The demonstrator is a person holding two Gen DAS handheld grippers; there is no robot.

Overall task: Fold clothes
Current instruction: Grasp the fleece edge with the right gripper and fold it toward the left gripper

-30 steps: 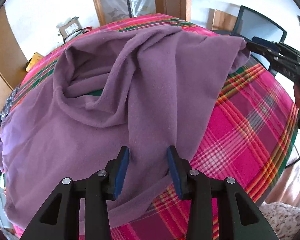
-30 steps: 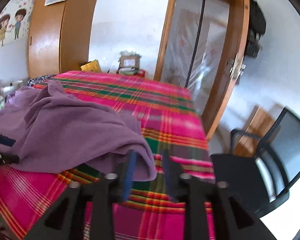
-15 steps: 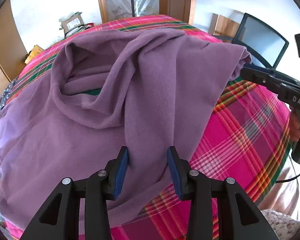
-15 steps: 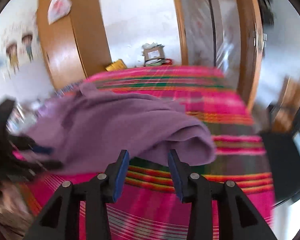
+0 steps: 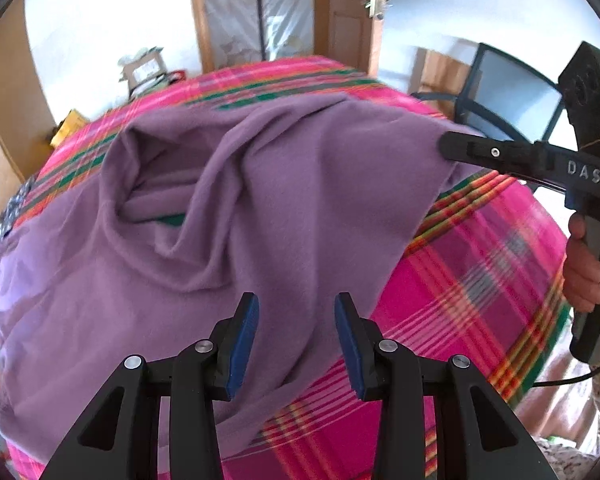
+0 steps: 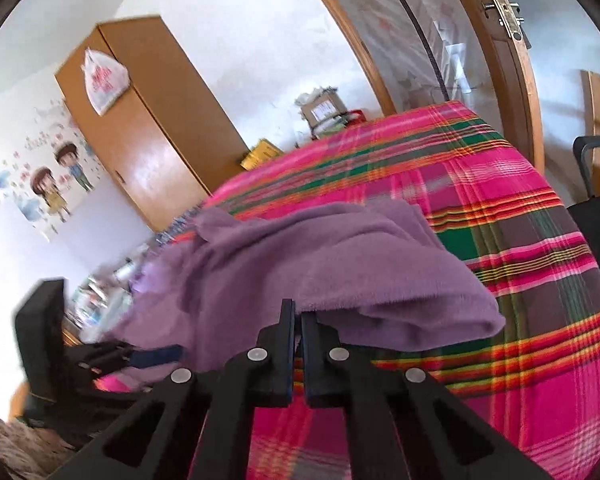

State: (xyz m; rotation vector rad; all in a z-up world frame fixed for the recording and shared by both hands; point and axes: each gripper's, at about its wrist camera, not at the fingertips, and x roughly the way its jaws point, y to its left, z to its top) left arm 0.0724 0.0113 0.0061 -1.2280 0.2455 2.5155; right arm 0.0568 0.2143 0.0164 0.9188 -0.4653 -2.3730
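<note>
Jaws of the right gripper [image 6: 296,312] are pressed together on the near edge of the purple fleece garment [image 5: 228,216], with only a thin slit between the blue-lined fingers; the cloth edge is pinched at their tips, at the garment's corner toward the chair side of the bed. Jaws of the left gripper [image 5: 296,332] stand about half open, blue pads [image 5: 242,344] apart and hovering over the garment's near hem, nothing clamped between them. The garment lies rumpled across a pink plaid bedspread [image 5: 480,280], with a deep fold and hollow near its far left part, where a sliver of green cloth shows through. Its right corner is lifted slightly off the bedspread where the right gripper has it; seen from the left wrist view, that gripper's black finger reaches in from the right, its handle marked "DAS" and held by a person's hand [image 5: 584,276]. In the right wrist view the garment [image 6: 340,264] bunches into a rolled lip just ahead of the fingertips, and the left gripper appears dark and blurred at lower left. Beyond the bed: a wooden wardrobe [image 6: 152,128] with a plastic bag [image 6: 102,80] hung on it, a cartoon wall sticker [image 6: 56,184], a cardboard box [image 6: 324,110], a wooden door [image 5: 352,12], and a black chair [image 5: 504,92].
</note>
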